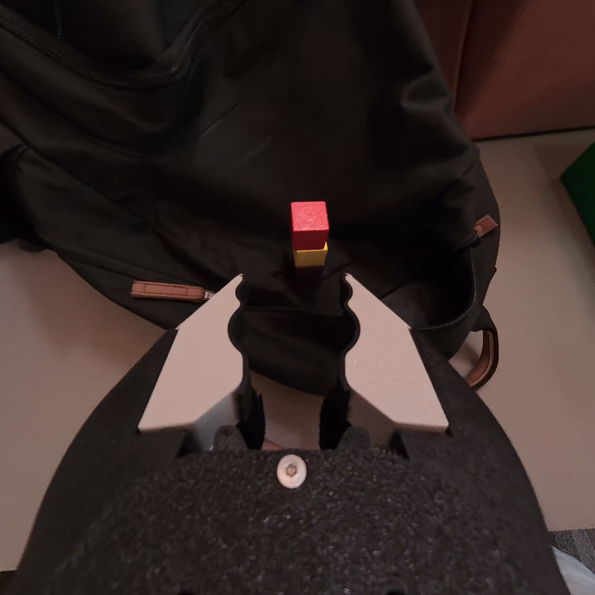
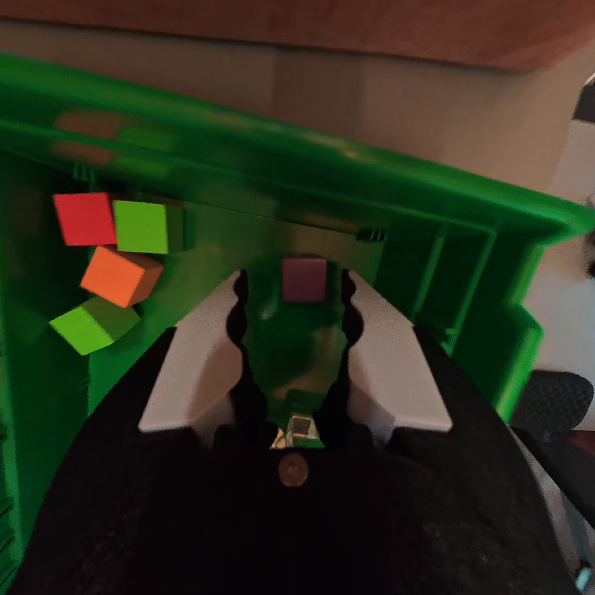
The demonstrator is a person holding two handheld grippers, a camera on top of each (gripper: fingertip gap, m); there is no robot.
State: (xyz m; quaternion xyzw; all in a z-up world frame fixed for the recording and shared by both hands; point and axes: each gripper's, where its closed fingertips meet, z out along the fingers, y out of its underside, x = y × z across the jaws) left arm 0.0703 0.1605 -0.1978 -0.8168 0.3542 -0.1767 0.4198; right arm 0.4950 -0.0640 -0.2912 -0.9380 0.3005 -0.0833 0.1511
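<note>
Left wrist view shows the left gripper (image 1: 293,277) with its jaws spread wide and nothing between them, hovering low over a dark backpack (image 1: 225,145) that fills the upper half of the frame. Dead ahead of the gap, at frame centre just above the fingertips, stands a small upright stack: a red cube (image 1: 309,222) on a yellow cube (image 1: 309,257), with a darker block beneath that is too dim to tell. The stack's long axis runs vertically, and it lies beyond the tips, not between them. A sliver of a green bin (image 1: 579,180) shows at the right edge.

Right wrist view, somewhat blurred, shows the right gripper (image 2: 293,273), also wide and empty, reaching into that green bin (image 2: 289,167). A purple cube (image 2: 304,279) sits straight ahead between the fingertips, apart from both. At the left of the frame lie a red cube (image 2: 84,219), a green cube (image 2: 141,226), an orange cube (image 2: 119,276) and another green cube (image 2: 91,325), clustered together.

Only the left view shows the stack; only the right shows the bin's contents.
</note>
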